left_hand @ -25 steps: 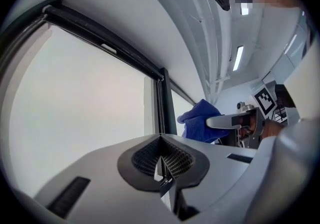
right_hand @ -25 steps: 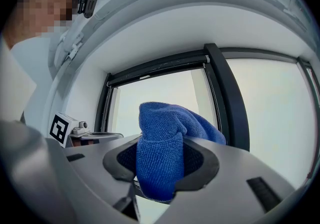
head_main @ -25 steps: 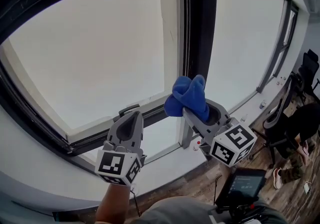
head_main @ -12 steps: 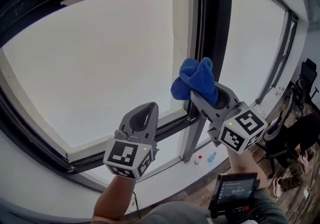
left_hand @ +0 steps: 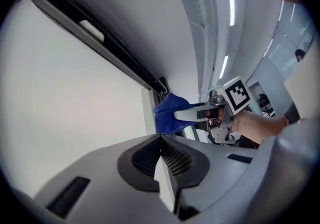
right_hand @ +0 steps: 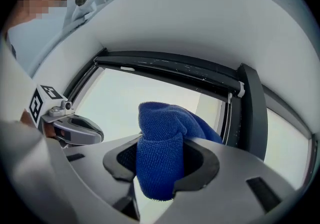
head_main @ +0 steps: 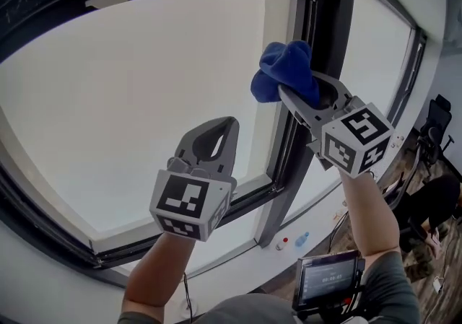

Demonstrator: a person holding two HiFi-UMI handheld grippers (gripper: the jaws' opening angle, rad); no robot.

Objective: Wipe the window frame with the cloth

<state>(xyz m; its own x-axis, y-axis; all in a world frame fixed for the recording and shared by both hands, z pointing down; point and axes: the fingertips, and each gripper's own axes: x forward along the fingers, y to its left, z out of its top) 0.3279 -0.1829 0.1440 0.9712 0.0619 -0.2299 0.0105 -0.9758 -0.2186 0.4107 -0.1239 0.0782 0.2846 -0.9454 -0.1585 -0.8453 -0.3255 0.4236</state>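
A bunched blue cloth (head_main: 283, 71) sticks out of my right gripper (head_main: 291, 90), which is shut on it. The cloth is held just left of the black vertical post (head_main: 333, 55) of the window frame, near its top; whether it touches is hidden. In the right gripper view the cloth (right_hand: 162, 138) fills the jaws of the right gripper (right_hand: 161, 160), with the post (right_hand: 251, 106) to the right and the top rail (right_hand: 165, 64) above. My left gripper (head_main: 225, 126) is lower and to the left before the glass, shut and empty. In the left gripper view, the left gripper (left_hand: 161, 140) points at the cloth (left_hand: 169, 114).
The white sill (head_main: 238, 261) runs below the window, with two small bottles (head_main: 300, 239) on it. A tablet screen (head_main: 329, 277) sits low at my waist. Office chairs (head_main: 434, 131) stand at the far right. The lower black rail (head_main: 144, 239) runs below the left gripper.
Both grippers have risen. The right one has carried the cloth up along the vertical post toward its top; the left one has followed upward, still shut.
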